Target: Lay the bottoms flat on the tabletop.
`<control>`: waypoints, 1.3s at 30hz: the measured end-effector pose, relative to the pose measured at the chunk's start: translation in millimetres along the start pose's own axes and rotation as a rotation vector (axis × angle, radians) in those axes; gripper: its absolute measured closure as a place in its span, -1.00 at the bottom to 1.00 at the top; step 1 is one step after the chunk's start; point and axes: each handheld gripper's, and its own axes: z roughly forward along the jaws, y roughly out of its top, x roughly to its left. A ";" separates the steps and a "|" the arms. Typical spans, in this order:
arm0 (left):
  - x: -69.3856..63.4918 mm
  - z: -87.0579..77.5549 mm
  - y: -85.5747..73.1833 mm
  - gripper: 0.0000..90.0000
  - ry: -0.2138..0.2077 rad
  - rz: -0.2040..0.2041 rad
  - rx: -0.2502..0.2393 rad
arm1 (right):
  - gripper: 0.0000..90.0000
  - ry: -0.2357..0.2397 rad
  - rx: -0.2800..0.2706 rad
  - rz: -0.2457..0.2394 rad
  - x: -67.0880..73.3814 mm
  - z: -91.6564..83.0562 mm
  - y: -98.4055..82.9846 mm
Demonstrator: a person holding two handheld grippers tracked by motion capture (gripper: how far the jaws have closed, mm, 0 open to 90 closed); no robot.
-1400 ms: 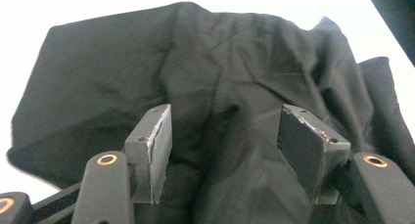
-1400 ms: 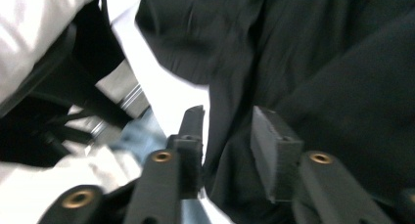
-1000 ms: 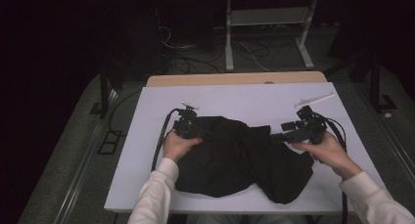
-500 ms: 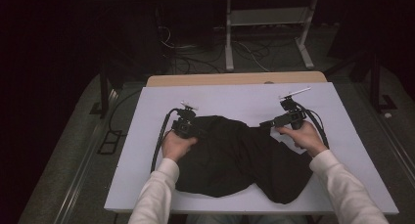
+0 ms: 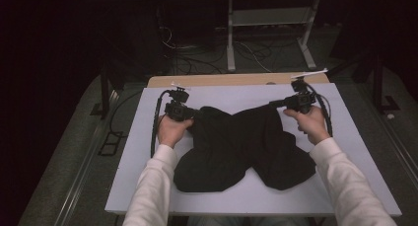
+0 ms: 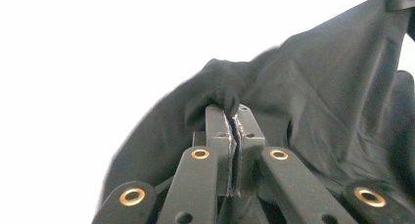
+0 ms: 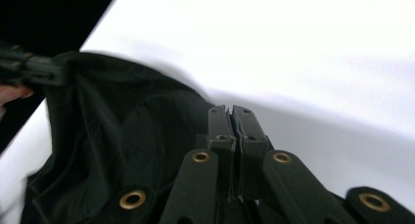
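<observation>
Dark floor and tangled cables surround a white worktop (image 5: 148,181), with a strip of bare wood along its far edge and a pale metal frame (image 5: 268,26) standing well beyond that.

On the worktop lies a black garment (image 5: 241,147), and it serves as the landmark. Its near part spreads in two rounded lobes toward the person's edge of the worktop, while its far edge is lifted and drawn out between the two claws. The left claw (image 5: 193,112) sits at the garment's far left corner; its jaws have just been closing and now stand together, clamped on a bunched fold of the cloth, which in the left gripper view rises as a small dark hump over the tips (image 6: 234,117). The right claw (image 5: 277,103) sits at the garment's far right corner; its jaws have also just been closing and stand pressed together (image 7: 230,117), with the cloth running up to them from the left. The high view shows the fabric stretched from there, so they are clamped on its edge.

Nothing else lies on the worktop near the garment. Black cables loop from each claw, the left one curling down beside the garment's left side. White sleeves (image 5: 150,186) reach in from the near edge on either side of it.

The cloth is thin, matte and soft, creasing into long diagonal folds. The claws are black metal bars with brass-coloured rivets.
</observation>
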 end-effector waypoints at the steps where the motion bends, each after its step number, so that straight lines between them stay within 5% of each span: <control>1: 0.0 0.0 0.0 0.94 0.000 0.000 0.000 | 0.93 0.000 0.000 0.000 0.0 0.0 0.0; 3: -1.8 -9.8 0.5 0.94 0.000 0.008 -0.059 | 0.93 -0.003 -0.083 -0.032 5.7 -20.5 5.1; 5: -6.3 -13.6 -6.4 0.94 -0.021 0.021 -0.065 | 0.93 -0.008 -0.125 -0.062 10.8 -35.9 3.1; 8: -17.7 -4.0 -35.6 0.94 -0.037 0.076 0.038 | 0.93 -0.002 -0.046 -0.094 16.2 -36.7 -24.5; 9: -20.1 1.9 -48.4 0.94 -0.036 0.083 0.084 | 0.93 -0.003 0.000 -0.103 16.5 -32.3 -39.8; 10: -20.3 13.8 -72.5 0.94 -0.040 0.076 0.168 | 0.93 0.004 0.105 -0.091 13.9 -20.7 -73.2; 11: -20.3 13.8 -72.5 0.94 -0.040 0.076 0.168 | 0.93 0.004 0.105 -0.091 13.9 -20.7 -73.2; 13: -19.0 22.1 -90.9 0.94 -0.038 0.069 0.233 | 0.93 0.028 0.182 -0.066 9.6 -11.8 -105.3; 14: -18.3 24.0 -97.5 0.94 -0.039 0.063 0.247 | 0.93 0.044 0.239 -0.059 8.8 -7.7 -130.0; 19: -16.6 14.5 -105.8 0.94 -0.064 0.039 0.230 | 0.92 0.082 0.265 -0.049 12.5 -12.4 -152.4; 26: -16.2 1.0 -109.0 0.93 -0.017 0.077 0.237 | 0.89 0.159 0.357 -0.108 29.1 -9.8 -163.3; 29: -14.6 -4.2 -109.2 0.93 -0.015 0.073 0.219 | 0.85 0.177 0.356 -0.106 30.9 -10.6 -160.3; 34: -10.9 -19.1 -96.4 0.94 -0.043 0.045 0.143 | 0.91 0.169 0.326 -0.110 31.1 -15.1 -144.9; 39: -3.5 -50.0 -66.5 0.94 -0.058 0.016 0.019 | 0.92 0.150 0.261 -0.103 33.5 -13.3 -112.1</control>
